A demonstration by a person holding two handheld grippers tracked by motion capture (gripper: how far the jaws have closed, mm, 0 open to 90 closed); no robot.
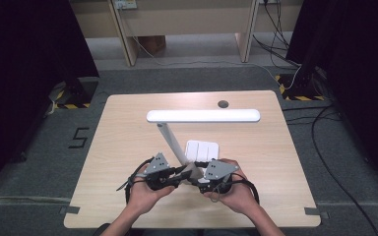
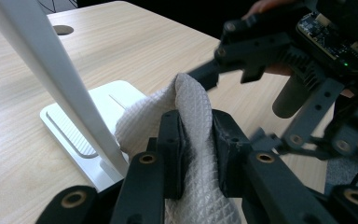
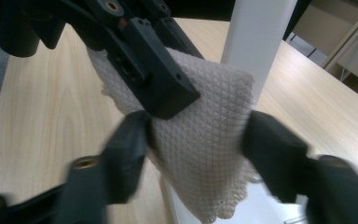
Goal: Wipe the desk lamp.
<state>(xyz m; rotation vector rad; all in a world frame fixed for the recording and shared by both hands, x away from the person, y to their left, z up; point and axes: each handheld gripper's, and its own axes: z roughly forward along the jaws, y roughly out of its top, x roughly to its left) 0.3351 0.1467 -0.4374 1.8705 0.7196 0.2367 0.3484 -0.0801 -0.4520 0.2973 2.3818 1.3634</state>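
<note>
A white desk lamp stands on the wooden table point(image 1: 128, 128), with a long bar head point(image 1: 203, 116), a slanted arm point(image 2: 56, 74) and a flat base point(image 2: 70, 126). Beside the foot of the arm, my left gripper point(image 2: 195, 126) is shut on a fold of a pale waffle-textured cloth point(image 2: 193, 107). From the opposite side my right gripper point(image 3: 200, 149) faces it, open, jaws spread wide to either side of the hanging cloth point(image 3: 205, 130). In the high view both hands sit close together in front of the lamp base point(image 1: 203, 149).
A round cable hole point(image 1: 223, 104) lies near the table's far edge. Bare tabletop extends to the left and right of the lamp. Beyond the table are grey carpet, cables and wooden furniture legs.
</note>
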